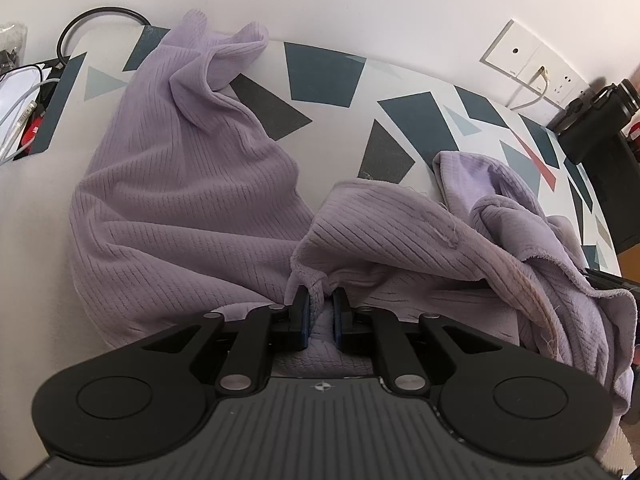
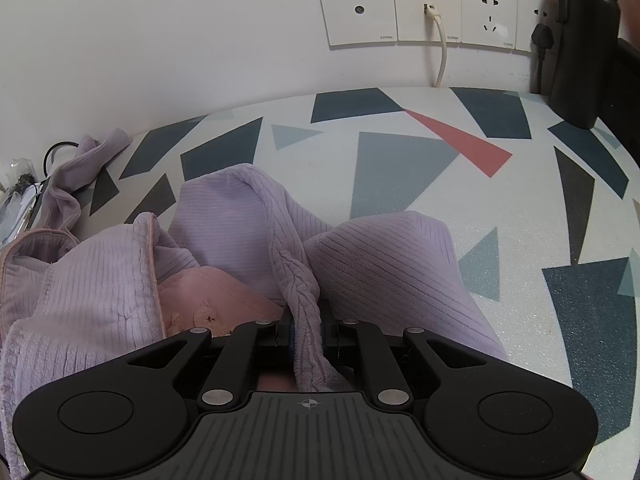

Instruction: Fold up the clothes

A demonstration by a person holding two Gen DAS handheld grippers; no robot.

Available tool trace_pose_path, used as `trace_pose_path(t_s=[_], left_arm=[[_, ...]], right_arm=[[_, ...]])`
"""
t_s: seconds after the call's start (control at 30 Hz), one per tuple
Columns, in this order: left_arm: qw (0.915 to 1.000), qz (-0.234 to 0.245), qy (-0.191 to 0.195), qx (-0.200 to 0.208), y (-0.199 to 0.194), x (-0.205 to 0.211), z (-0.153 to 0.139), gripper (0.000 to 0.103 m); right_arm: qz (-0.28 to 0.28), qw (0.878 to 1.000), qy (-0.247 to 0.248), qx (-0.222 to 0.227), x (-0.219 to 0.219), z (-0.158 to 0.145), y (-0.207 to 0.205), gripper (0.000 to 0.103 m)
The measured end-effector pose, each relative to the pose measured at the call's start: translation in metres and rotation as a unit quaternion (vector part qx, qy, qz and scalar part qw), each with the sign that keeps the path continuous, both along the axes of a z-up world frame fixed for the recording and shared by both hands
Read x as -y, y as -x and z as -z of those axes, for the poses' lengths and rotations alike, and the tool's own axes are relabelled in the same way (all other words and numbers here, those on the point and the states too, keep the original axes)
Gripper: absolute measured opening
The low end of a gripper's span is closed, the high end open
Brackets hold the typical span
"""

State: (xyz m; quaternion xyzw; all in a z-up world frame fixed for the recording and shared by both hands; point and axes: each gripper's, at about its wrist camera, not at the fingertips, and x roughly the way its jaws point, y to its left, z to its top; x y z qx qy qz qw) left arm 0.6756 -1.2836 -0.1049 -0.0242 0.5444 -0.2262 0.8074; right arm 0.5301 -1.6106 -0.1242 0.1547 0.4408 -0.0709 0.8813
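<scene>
the left gripper [image 1: 321,300] is nearly closed, its jaws pinching a fold of the lilac ribbed garment [image 1: 180,200], which sprawls crumpled across the patterned table [image 1: 320,76]. the right gripper [image 2: 306,320] is clamped on a twisted edge of the same garment, near its pink lining [image 2: 216,292]. the wall sockets [image 2: 428,10] carry small lettering, too blurred to read for certain.

Inventory: one lilac ribbed garment [image 1: 180,200]; two tools, left tool [image 1: 320,308] and right tool [image 2: 307,324]; four wall plates [image 2: 428,10]; one black bottle [image 2: 580,48]; one tabletop [image 2: 400,168].
</scene>
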Motion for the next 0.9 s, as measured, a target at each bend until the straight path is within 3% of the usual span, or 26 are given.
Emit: trace_pose_path(t_s=[0.4,0.7,0.9], left_arm=[[0.9998,-0.008,0.019,0.001,-0.001,-0.005,0.006,0.018],[0.9991,-0.01,0.04,0.006,0.0,-0.012,0.006,0.019],[0.9984,-0.004,0.056,-0.001,-0.004,-0.019,0.0,0.027]], right_arm=[[-0.002,1.0,0.007,-0.019,-0.001,-0.001,-0.003,0.009],[-0.037,0.998,0.023,-0.053,-0.001,-0.009,-0.017,0.011],[-0.068,0.996,0.042,-0.04,-0.003,-0.041,-0.028,0.024]])
